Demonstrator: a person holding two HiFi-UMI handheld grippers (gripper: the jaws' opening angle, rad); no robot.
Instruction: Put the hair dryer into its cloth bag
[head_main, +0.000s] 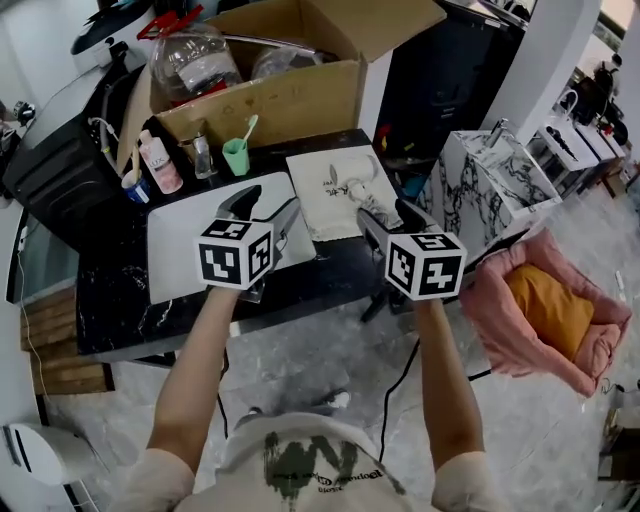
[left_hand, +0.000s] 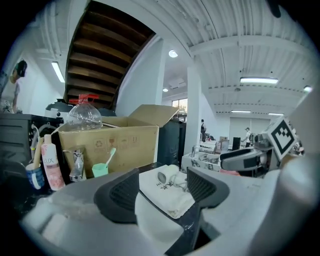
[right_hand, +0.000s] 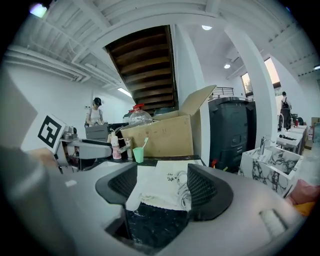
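- Toiletries stand at the far left of the black worktop (head_main: 115, 300): a pink bottle (head_main: 160, 165) and a green cup (head_main: 235, 156) with a toothbrush standing in it. Both are just in front of the open cardboard box (head_main: 290, 95).
- Next along, a white mat (head_main: 180, 250) lies flat on the worktop.
- Your left gripper (head_main: 267, 207) hovers over the mat's right edge. Its jaws are spread apart with nothing between them. Its own view looks through the gap at the bag beyond.
- Centre stage, the cloth bag (head_main: 315, 212) lies flat on the worktop, just beside the mat. In the head view it sits between your two grippers.
- The hair dryer (left_hand: 164, 177) is white and rests on top of the bag, not inside it. Its cord lies loose next to it on the cloth.
- Your right gripper (head_main: 388, 218) hangs over the worktop's right end, near the bag's front edge. Its jaws are wide apart and carry nothing. Its view shows the bag's hem and bare black worktop in the gap.
- Off the worktop to the right stands a marble-patterned cabinet (head_main: 480, 195).
- Furthest right, a pink pet bed (head_main: 500, 310) with an orange cushion (head_main: 550, 305) sits on the floor.
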